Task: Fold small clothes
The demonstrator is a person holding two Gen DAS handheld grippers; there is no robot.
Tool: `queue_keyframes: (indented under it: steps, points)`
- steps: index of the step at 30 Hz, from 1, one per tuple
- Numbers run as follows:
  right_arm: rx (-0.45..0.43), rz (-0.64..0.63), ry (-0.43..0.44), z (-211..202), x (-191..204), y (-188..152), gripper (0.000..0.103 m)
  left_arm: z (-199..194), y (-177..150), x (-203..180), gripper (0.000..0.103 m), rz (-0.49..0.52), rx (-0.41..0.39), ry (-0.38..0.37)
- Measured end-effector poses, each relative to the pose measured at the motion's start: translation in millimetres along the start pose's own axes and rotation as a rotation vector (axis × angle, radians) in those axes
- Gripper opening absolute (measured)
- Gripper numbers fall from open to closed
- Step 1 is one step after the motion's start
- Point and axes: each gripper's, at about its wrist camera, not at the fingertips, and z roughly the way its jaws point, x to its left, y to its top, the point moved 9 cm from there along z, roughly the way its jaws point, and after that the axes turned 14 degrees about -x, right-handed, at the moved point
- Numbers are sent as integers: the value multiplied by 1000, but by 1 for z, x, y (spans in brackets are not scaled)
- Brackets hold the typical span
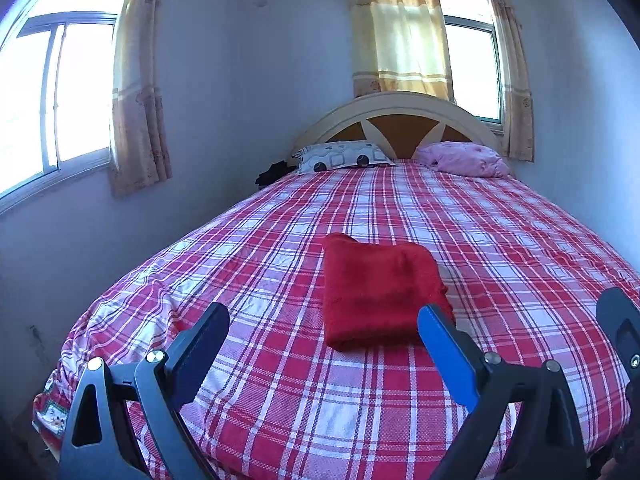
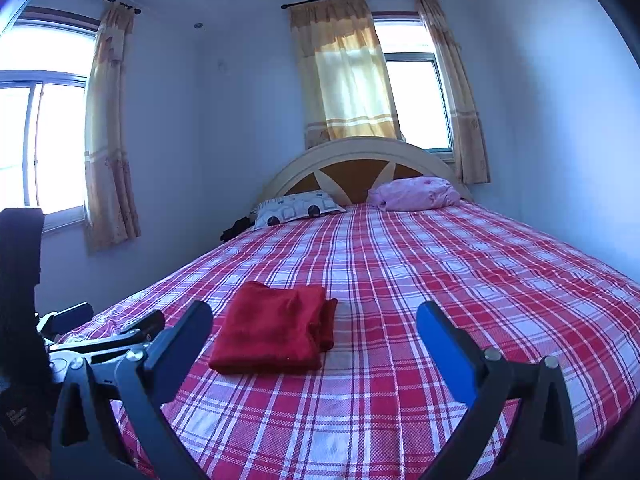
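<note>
A red garment (image 1: 380, 292) lies folded into a neat rectangle on the red-and-white plaid bed (image 1: 280, 400), near its foot. In the right wrist view the same folded red garment (image 2: 276, 328) sits left of centre on the bed (image 2: 440, 280). My left gripper (image 1: 324, 320) hangs open above the foot of the bed, just short of the garment, its fingers wide apart and holding nothing. My right gripper (image 2: 316, 316) is open too, to the right of the garment, with only the bedspread between its fingers. The left gripper (image 2: 120, 332) shows at the left edge of the right wrist view.
A patterned pillow (image 1: 344, 156) and a bunched pink cloth (image 1: 464, 158) lie by the arched headboard (image 1: 396, 120). A dark item (image 1: 272, 172) sits at the bed's far left edge. Curtained windows (image 1: 60, 92) stand on the left and back walls.
</note>
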Motion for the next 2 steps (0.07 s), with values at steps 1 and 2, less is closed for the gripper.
queue_keyframes:
  steps: [1, 2]
  points:
    - [0, -1, 0, 1, 0, 0, 103, 1, -1, 1, 96, 4, 0, 4]
    - [1, -2, -2, 1, 0, 0, 103, 1, -1, 1, 96, 9, 0, 8]
